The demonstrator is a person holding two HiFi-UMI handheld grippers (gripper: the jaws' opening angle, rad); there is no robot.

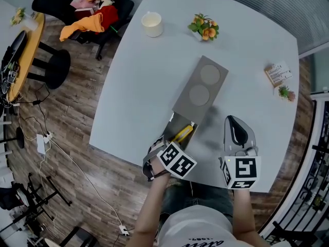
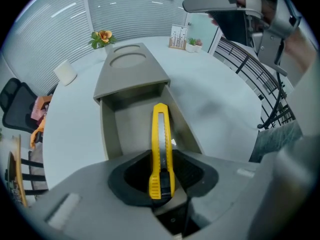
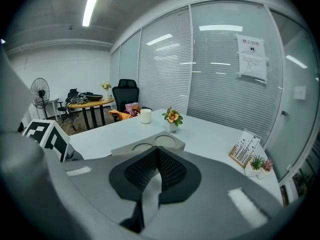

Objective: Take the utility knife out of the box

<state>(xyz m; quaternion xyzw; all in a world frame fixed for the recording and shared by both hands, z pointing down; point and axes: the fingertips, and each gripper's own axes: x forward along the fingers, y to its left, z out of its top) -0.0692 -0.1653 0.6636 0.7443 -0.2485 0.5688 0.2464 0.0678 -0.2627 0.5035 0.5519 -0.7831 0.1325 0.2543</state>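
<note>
A grey box [image 1: 200, 89] lies on the pale table, its drawer [image 1: 174, 121] pulled out toward me. The yellow utility knife [image 1: 184, 133] rests lengthways in the drawer. My left gripper [image 1: 177, 140] reaches into the drawer's near end. In the left gripper view the knife [image 2: 160, 139] stands on edge, its ribbed rear end pinched by my left gripper [image 2: 161, 179], and its front points at the box [image 2: 132, 69]. My right gripper [image 1: 235, 122] hovers over bare table to the right of the drawer. The right gripper [image 3: 157, 151] has its pads pressed together with nothing in them.
A white cup [image 1: 152, 23] and a small flower pot [image 1: 205, 28] stand at the table's far side. A card holder [image 1: 278, 73] and a tiny plant [image 1: 286, 92] sit at the right. The table's near edge [image 1: 128, 156] runs just below the drawer. A black railing [image 2: 260, 84] stands on the right.
</note>
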